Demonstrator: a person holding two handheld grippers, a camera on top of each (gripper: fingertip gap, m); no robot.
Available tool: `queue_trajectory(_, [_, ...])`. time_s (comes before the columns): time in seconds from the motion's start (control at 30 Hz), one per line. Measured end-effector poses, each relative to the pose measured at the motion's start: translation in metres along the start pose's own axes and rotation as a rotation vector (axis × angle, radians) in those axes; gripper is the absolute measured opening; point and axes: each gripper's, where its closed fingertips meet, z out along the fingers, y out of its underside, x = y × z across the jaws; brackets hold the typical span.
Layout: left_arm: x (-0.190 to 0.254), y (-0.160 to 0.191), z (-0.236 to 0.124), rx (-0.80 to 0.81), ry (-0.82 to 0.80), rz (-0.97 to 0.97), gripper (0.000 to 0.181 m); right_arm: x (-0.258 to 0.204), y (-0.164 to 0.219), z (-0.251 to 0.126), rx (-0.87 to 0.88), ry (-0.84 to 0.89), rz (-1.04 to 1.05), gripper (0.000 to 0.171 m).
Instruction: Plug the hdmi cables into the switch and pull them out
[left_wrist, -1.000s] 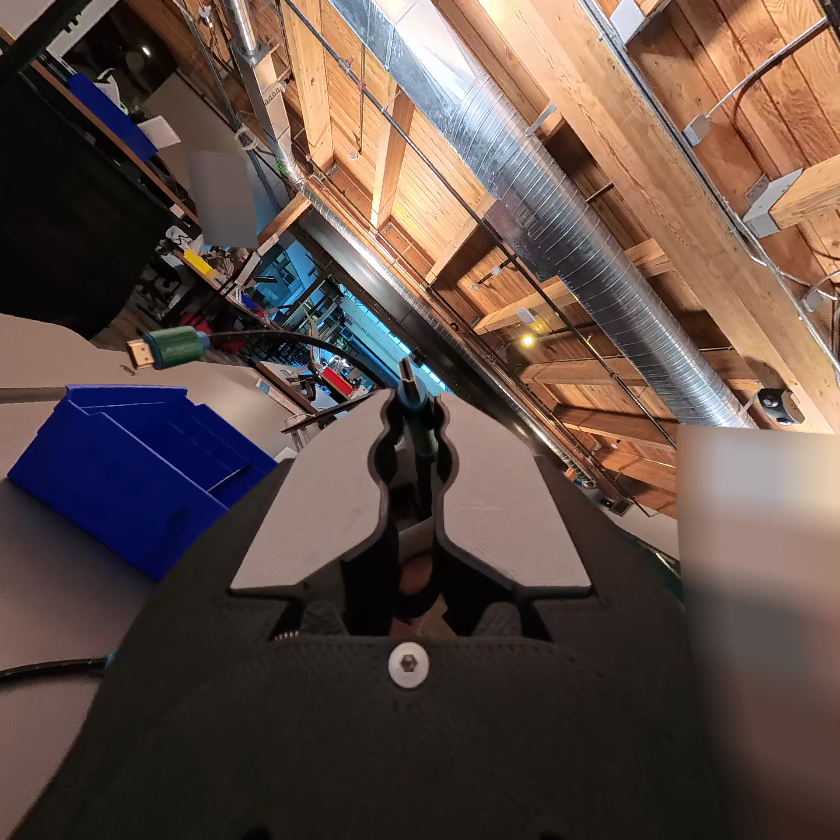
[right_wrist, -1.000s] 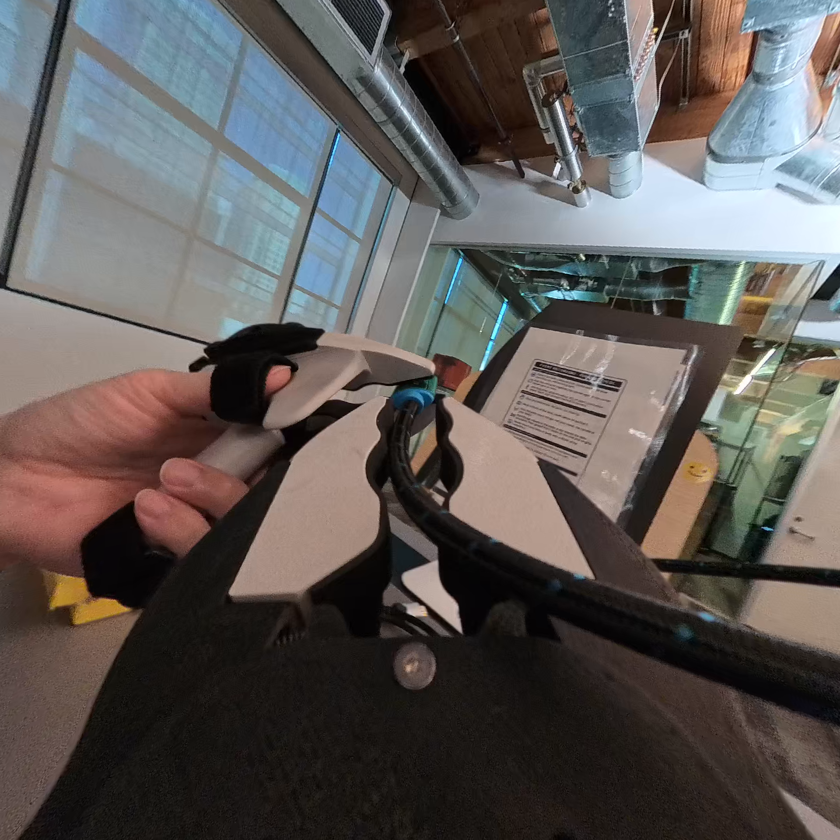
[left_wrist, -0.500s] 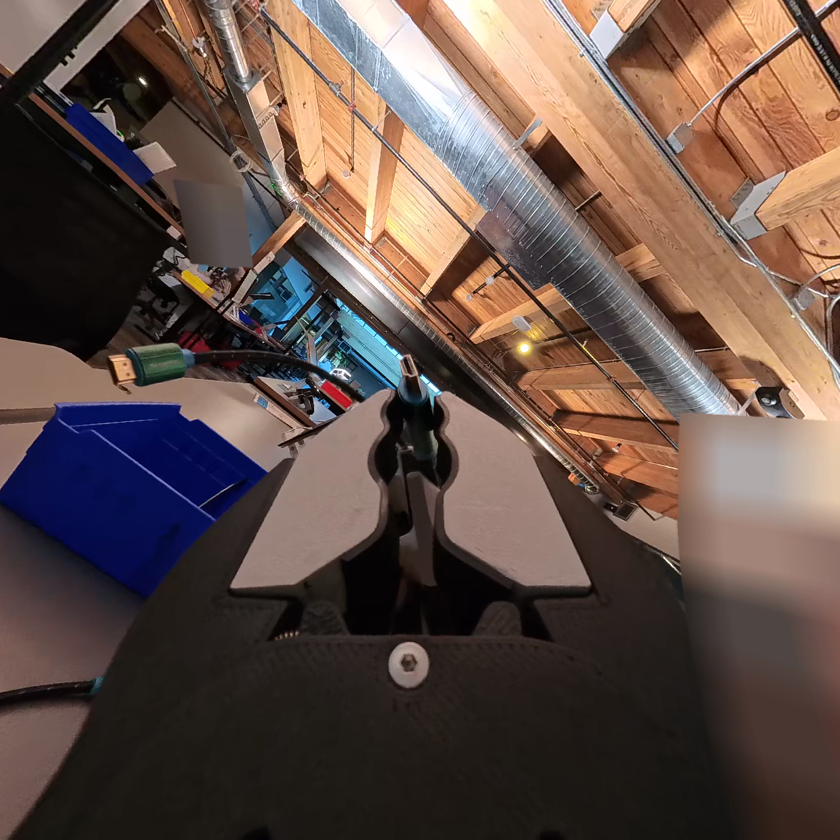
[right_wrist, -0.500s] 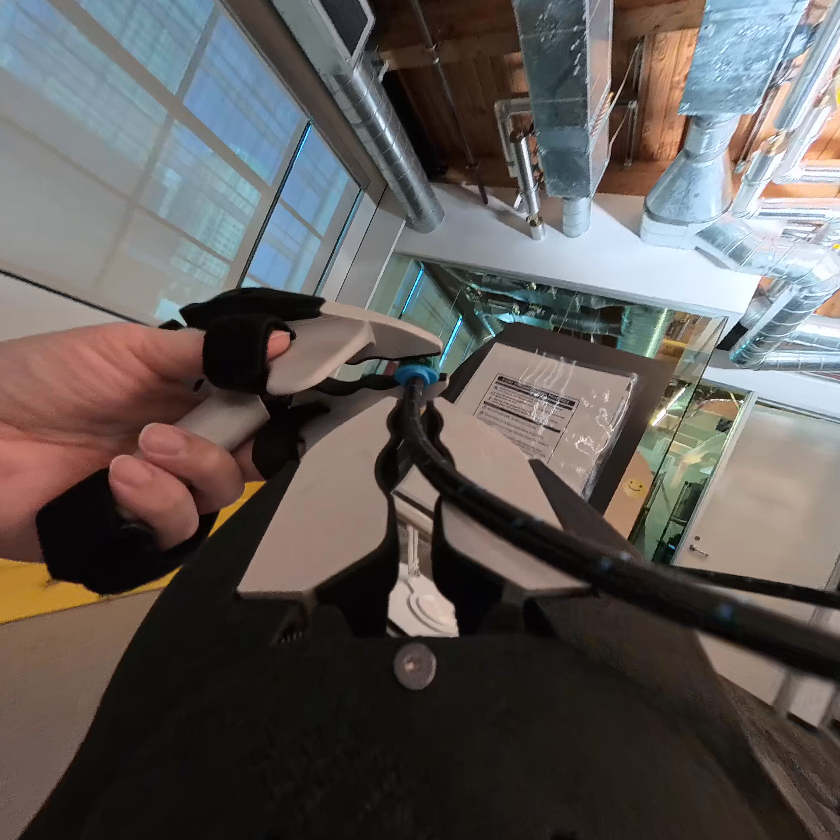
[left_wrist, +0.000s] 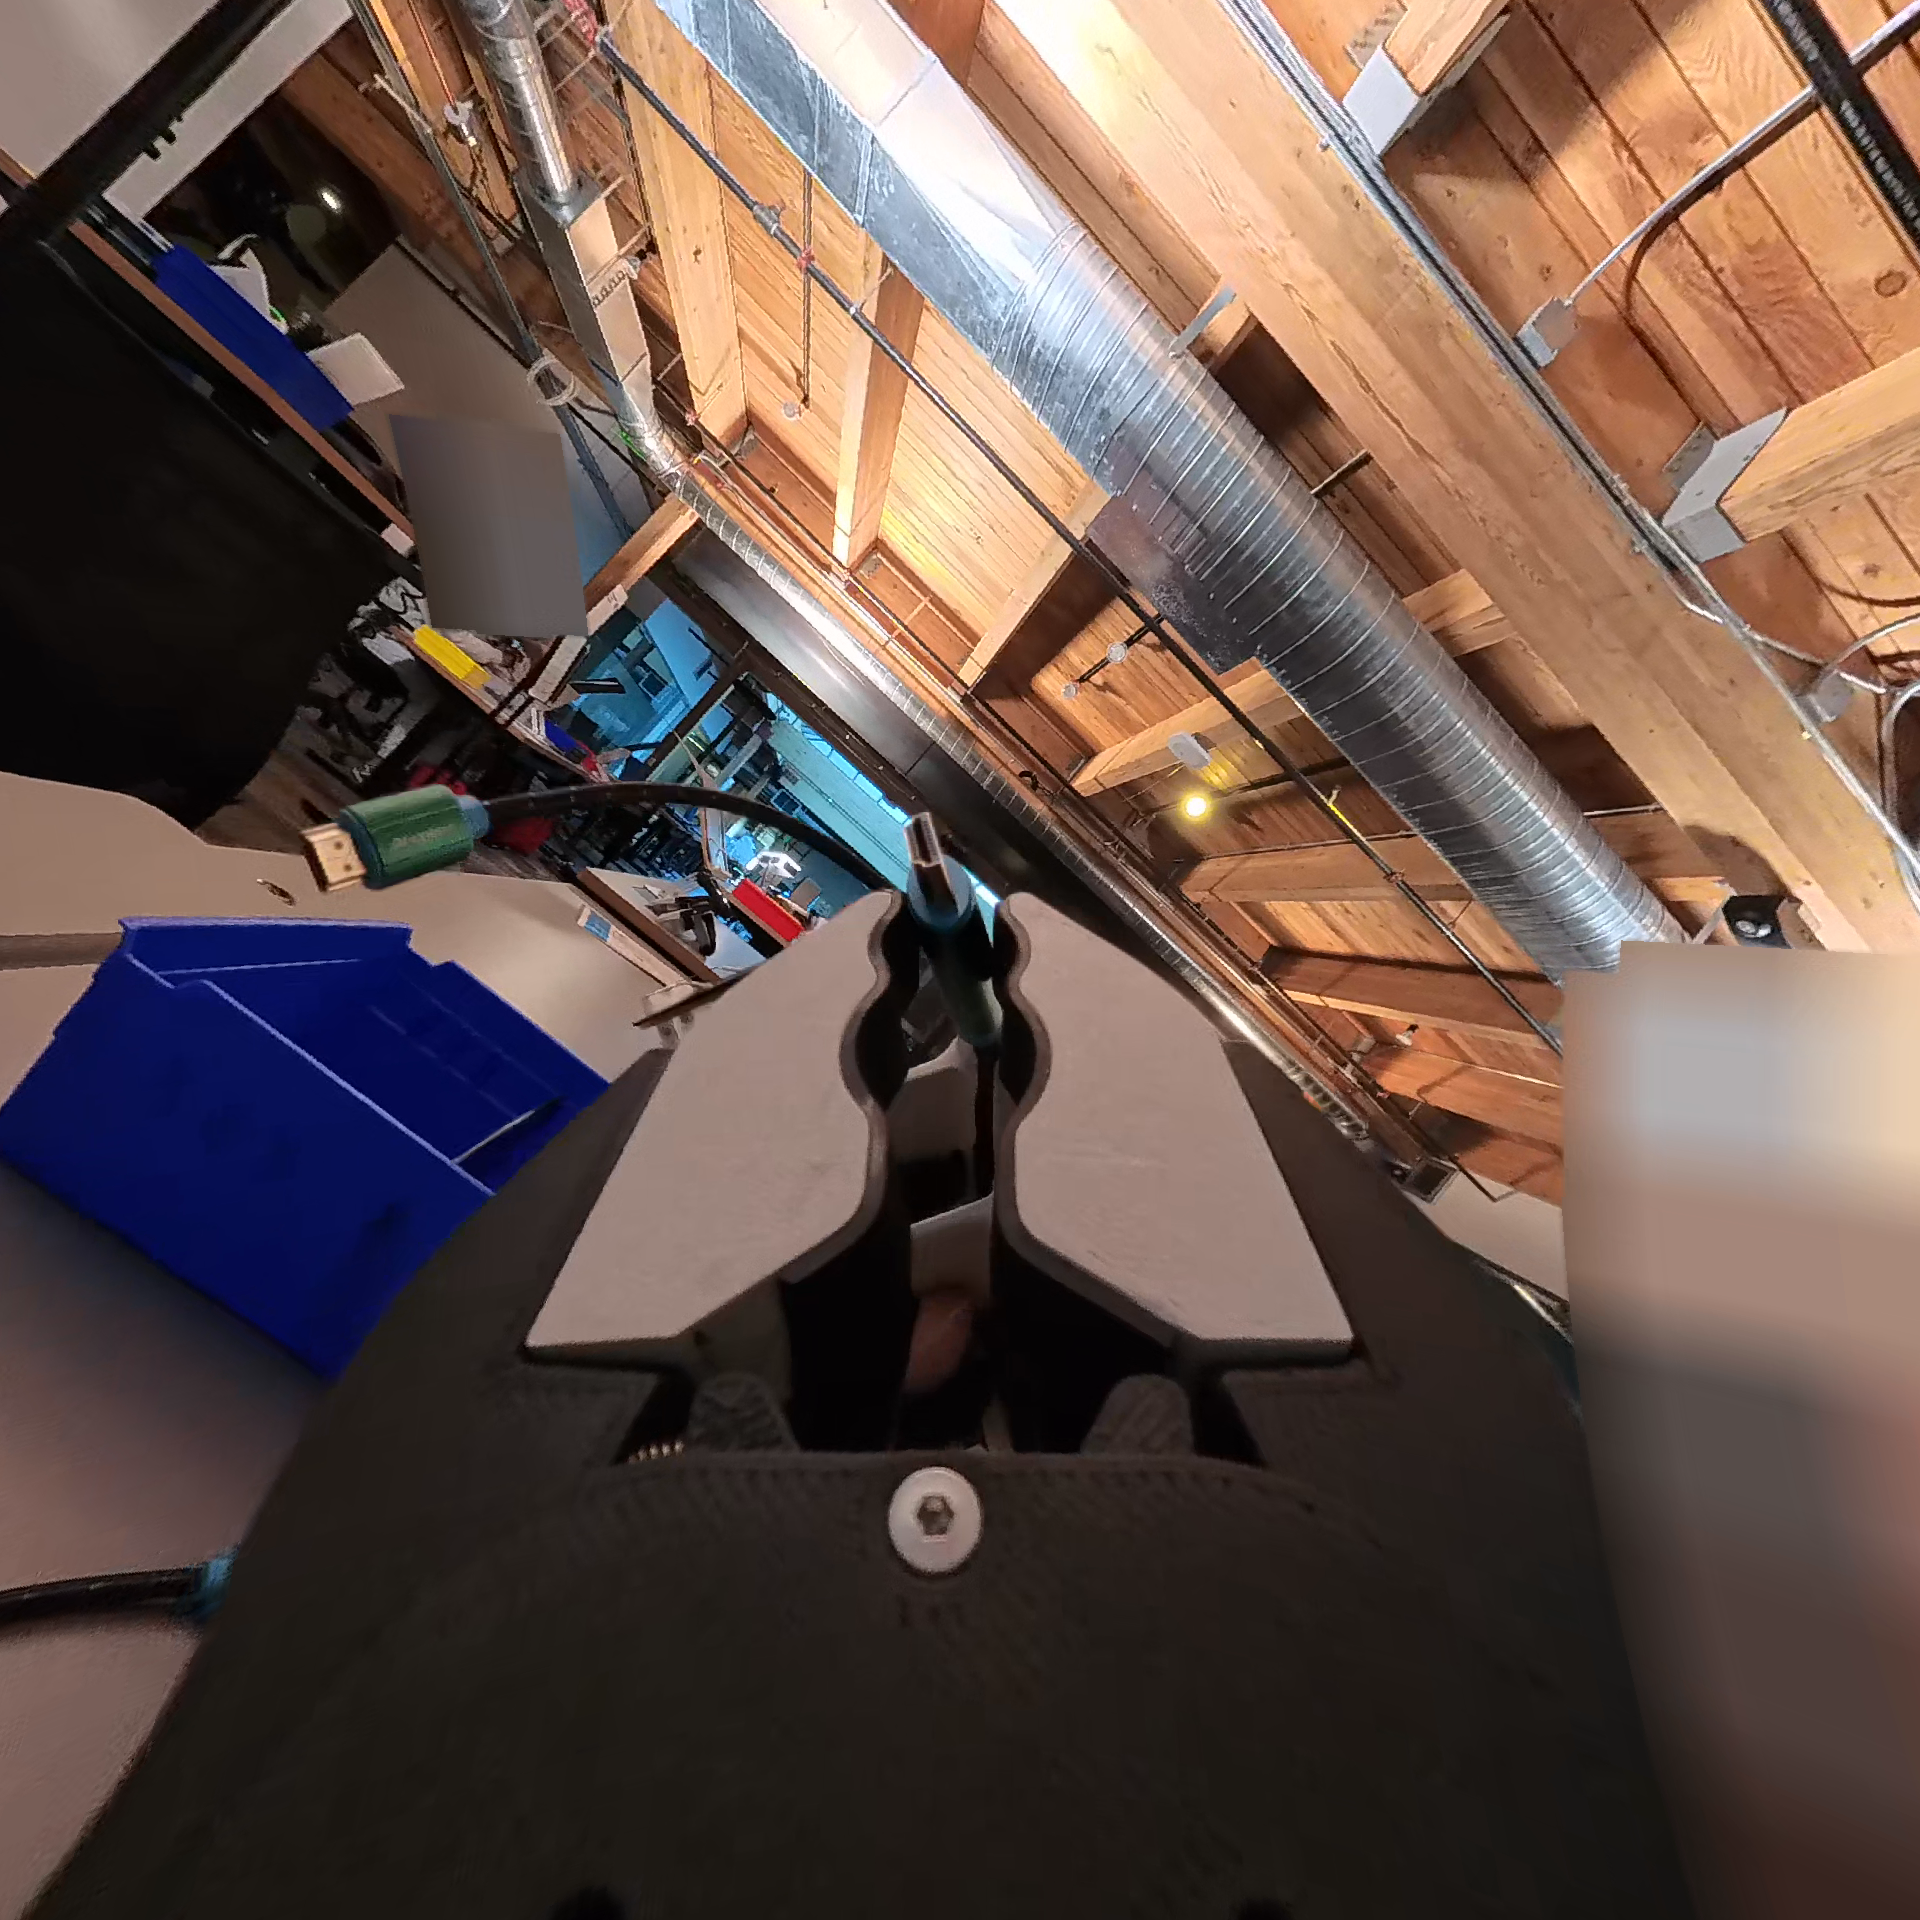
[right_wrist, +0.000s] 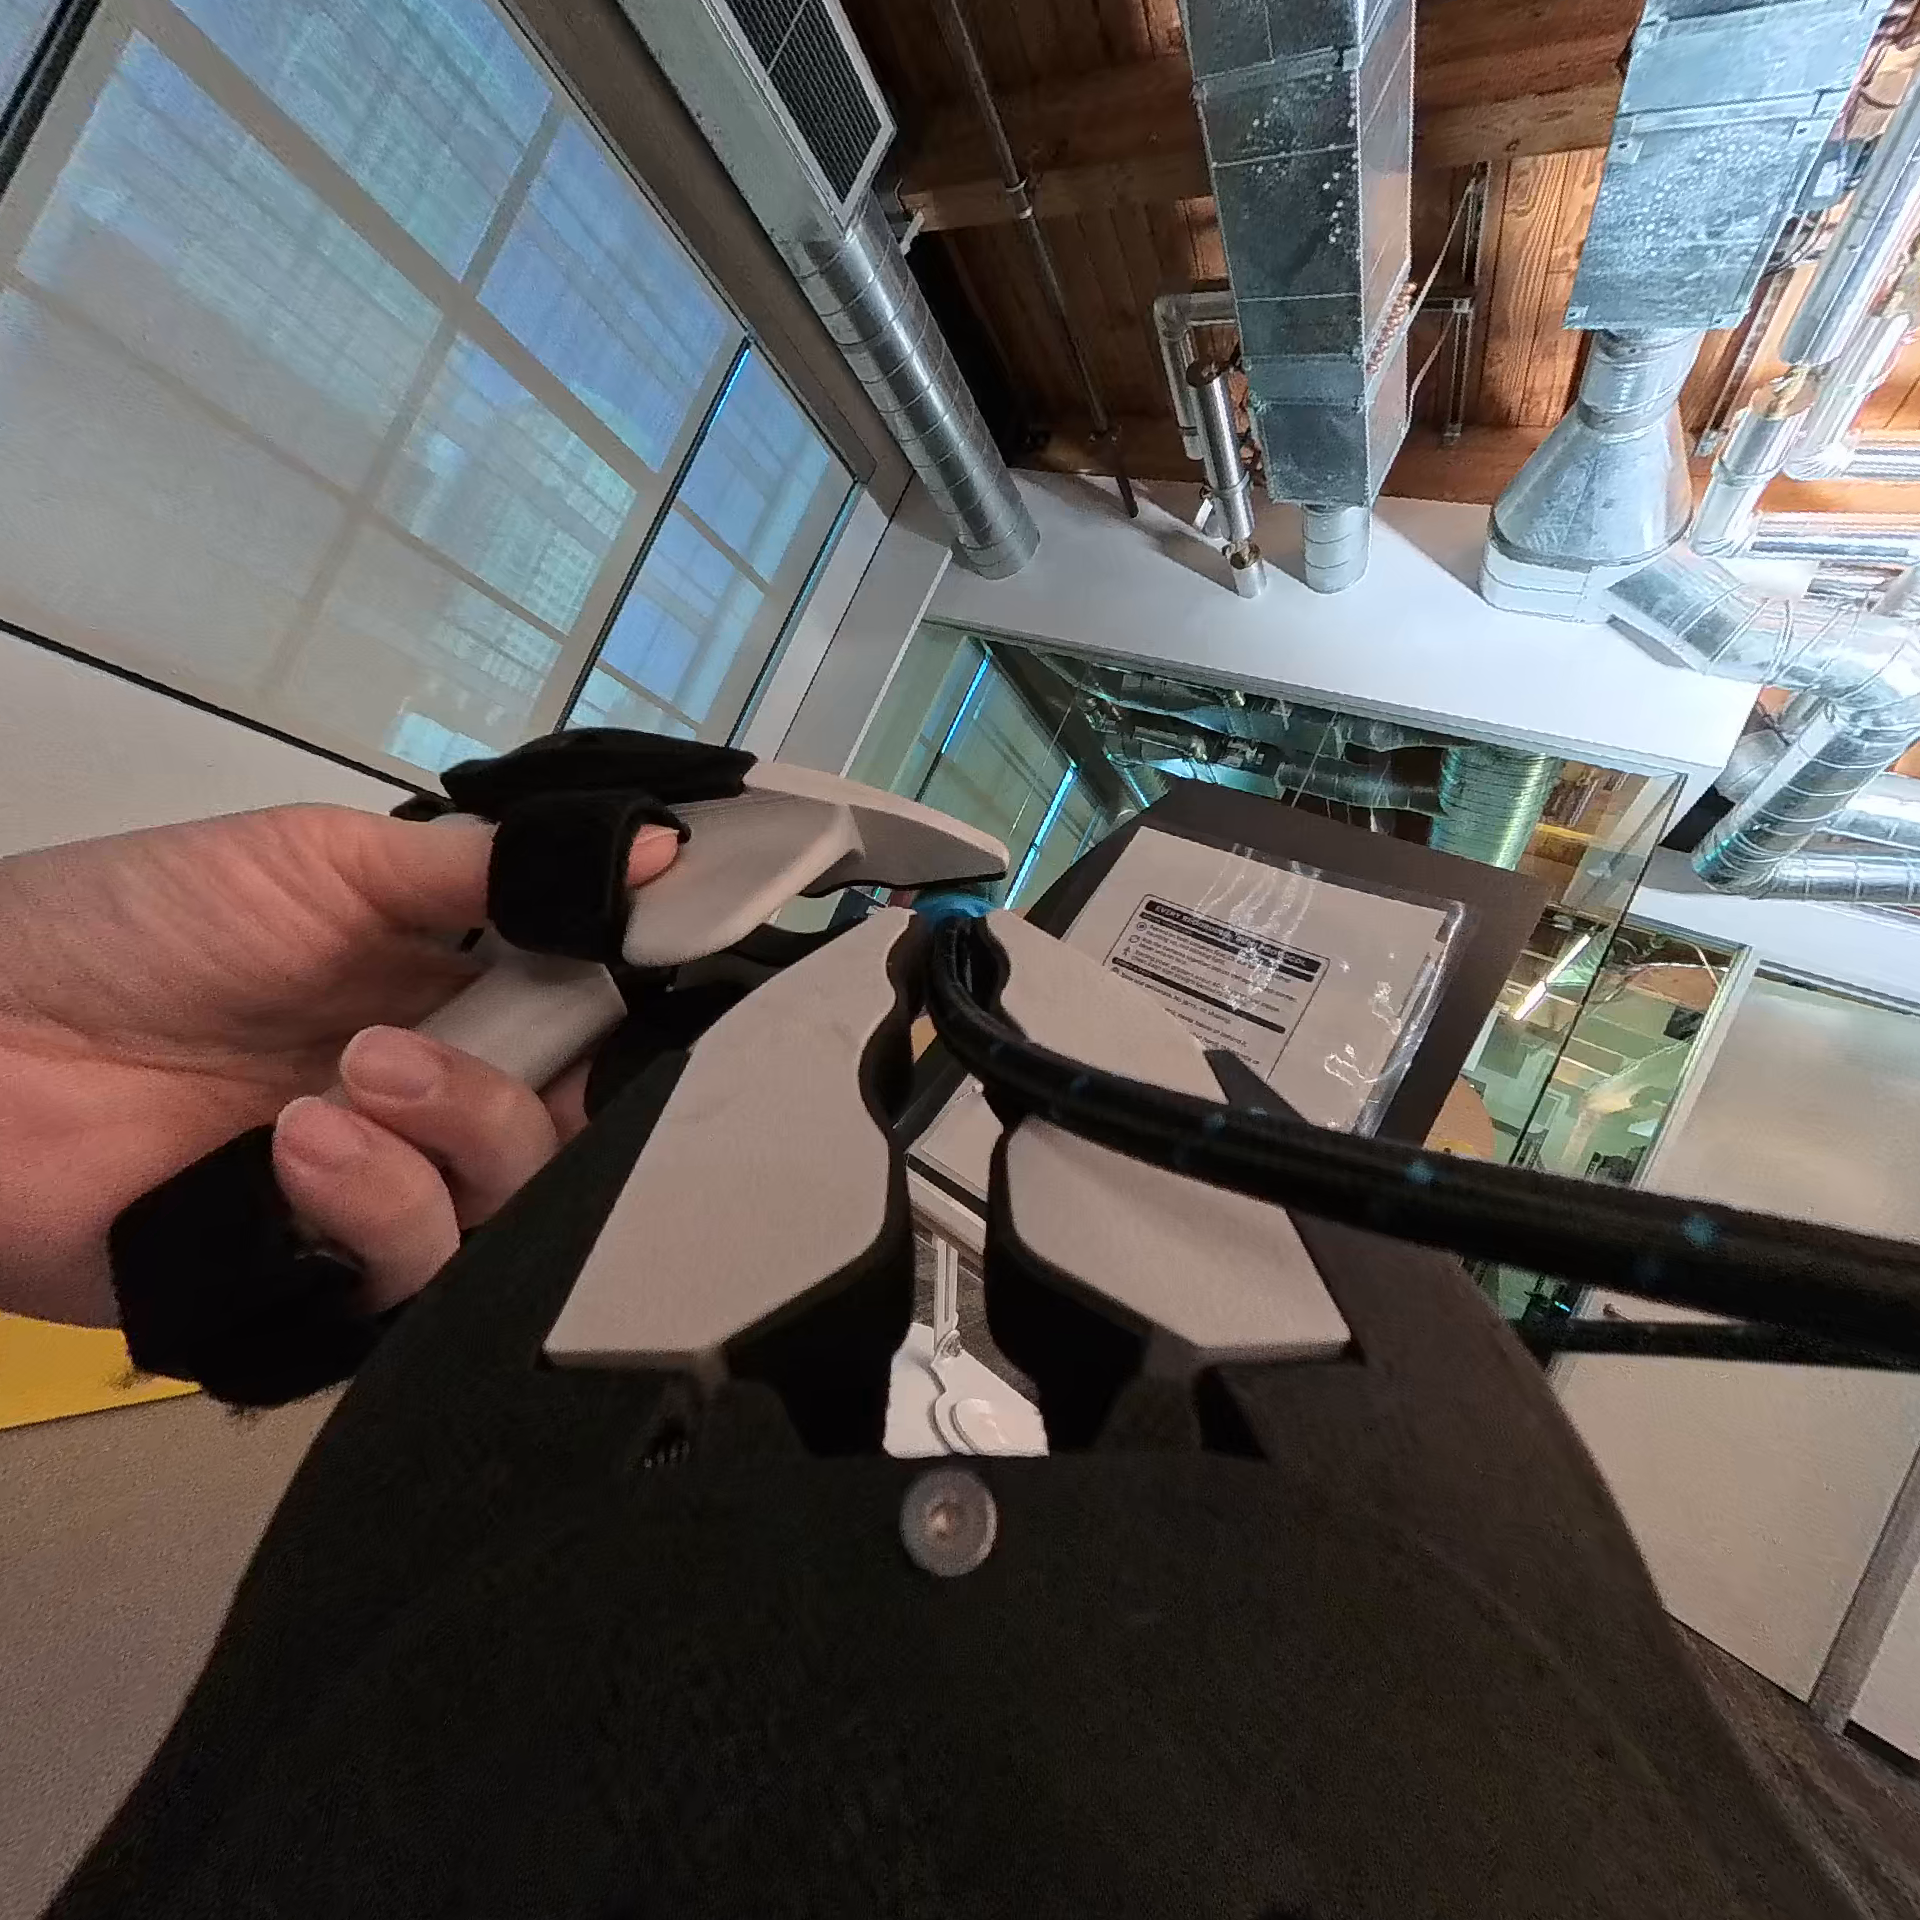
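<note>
The teal-collared HDMI plug (left_wrist: 940, 914) stands nearly upright, pinched at the tips of the left hand-held gripper (left_wrist: 945, 940), whose jaws are drawn in tight on its body, metal tip poking up past them into open air under the timber ceiling (left_wrist: 1403, 343) and silver duct (left_wrist: 1195, 499). Its black cable drops down between the fingers. To the left, well apart, a green-shelled HDMI plug (left_wrist: 400, 836) with a gold tip hangs free on a curving black cable (nothing touches it), above a blue bin (left_wrist: 260, 1122) resting on the grey tabletop (left_wrist: 114, 1455); another black cable (left_wrist: 99, 1595) lies along the tabletop's lower left. In the right wrist view, the right hand-held gripper (right_wrist: 945, 945) is clamped on a thick black braided cable (right_wrist: 1351, 1174) just behind its blue collar (right_wrist: 951, 912), the cable sweeping off to the right edge. The left hand (right_wrist: 260, 1029) holds its gripper directly against that collar; the plug end itself is hidden there. Windows (right_wrist: 364, 416) and a bagged sheet (right_wrist: 1278, 987) lie beyond.
</note>
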Motion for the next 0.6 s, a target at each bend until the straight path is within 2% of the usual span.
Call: queue_trajectory(0.6, [-0.008,0.0,-0.002,0.034,-0.046,0.022,0.013,0.001,0.011,0.003,-0.07,-0.062,0.019,0.008])
